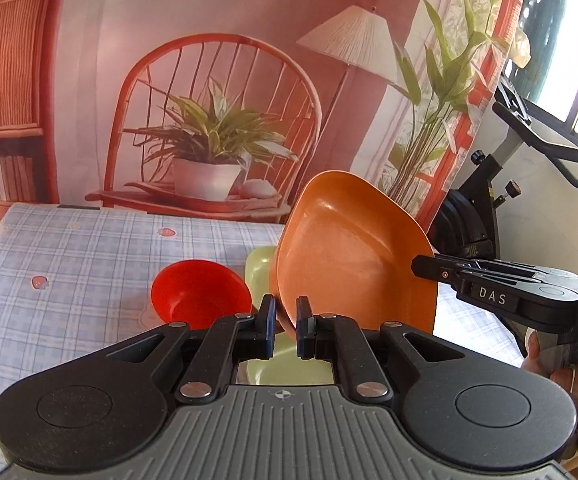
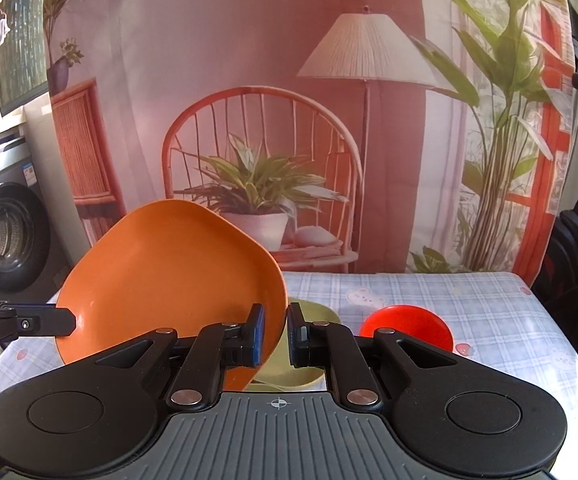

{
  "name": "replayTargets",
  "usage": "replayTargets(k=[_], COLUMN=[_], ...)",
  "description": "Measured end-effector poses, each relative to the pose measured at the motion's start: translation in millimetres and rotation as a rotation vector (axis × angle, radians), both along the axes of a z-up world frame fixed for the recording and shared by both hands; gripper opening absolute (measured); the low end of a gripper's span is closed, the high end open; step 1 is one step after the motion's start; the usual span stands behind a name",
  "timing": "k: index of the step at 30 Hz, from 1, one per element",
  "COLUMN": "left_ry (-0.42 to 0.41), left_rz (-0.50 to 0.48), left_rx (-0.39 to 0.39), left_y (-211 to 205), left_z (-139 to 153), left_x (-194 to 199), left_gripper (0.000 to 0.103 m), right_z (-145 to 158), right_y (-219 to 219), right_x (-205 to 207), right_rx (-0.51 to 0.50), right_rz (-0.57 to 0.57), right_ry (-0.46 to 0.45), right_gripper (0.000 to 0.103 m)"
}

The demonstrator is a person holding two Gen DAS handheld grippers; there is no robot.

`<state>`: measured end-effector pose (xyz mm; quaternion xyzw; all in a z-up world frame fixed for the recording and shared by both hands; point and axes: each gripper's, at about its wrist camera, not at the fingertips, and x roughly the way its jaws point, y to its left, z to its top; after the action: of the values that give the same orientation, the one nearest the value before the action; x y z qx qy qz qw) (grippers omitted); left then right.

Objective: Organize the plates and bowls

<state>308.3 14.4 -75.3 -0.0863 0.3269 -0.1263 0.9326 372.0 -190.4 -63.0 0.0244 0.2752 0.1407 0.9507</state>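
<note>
An orange plate (image 1: pixel 349 248) is held tilted on edge above the table, gripped from both sides. My left gripper (image 1: pixel 286 322) is shut on its lower rim. My right gripper (image 2: pixel 276 334) is shut on the opposite rim of the same orange plate (image 2: pixel 169 276); it also shows at the right of the left wrist view (image 1: pixel 449 272). A pale green plate (image 1: pixel 259 270) lies flat on the table under the orange one, mostly hidden; in the right wrist view it (image 2: pixel 317 312) sits between my fingers. A red bowl (image 1: pixel 199 292) stands beside it, also seen in the right wrist view (image 2: pixel 407 326).
The table has a blue checked cloth (image 1: pixel 69 280) with strawberry prints. A printed backdrop (image 1: pixel 209 100) hangs behind it. An exercise bike (image 1: pixel 497 184) stands at the right, a washing machine (image 2: pixel 5 236) at the left.
</note>
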Motion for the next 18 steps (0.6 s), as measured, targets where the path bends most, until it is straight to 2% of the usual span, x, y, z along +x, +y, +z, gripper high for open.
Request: replayTargets(k=[3, 10, 18], left_ry=[0.06, 0.179, 0.279], left_rz=[-0.022, -0.03, -0.022], left_rx=[0.016, -0.006, -0.024], left_y=[-8, -22, -22], left_z=[-27, -73, -100], left_x=[4, 9, 15], left_gripper=[0.012, 0.013, 0.014], right_z=[-23, -64, -86], right_y=[-4, -6, -3], right_x=[11, 30, 35], right_rx=[-0.011, -0.095, -0.111], right_rz=[0.006, 0.024, 0.047], right_ry=[0.065, 0.172, 0.225], right_gripper=[0.011, 0.011, 0.008])
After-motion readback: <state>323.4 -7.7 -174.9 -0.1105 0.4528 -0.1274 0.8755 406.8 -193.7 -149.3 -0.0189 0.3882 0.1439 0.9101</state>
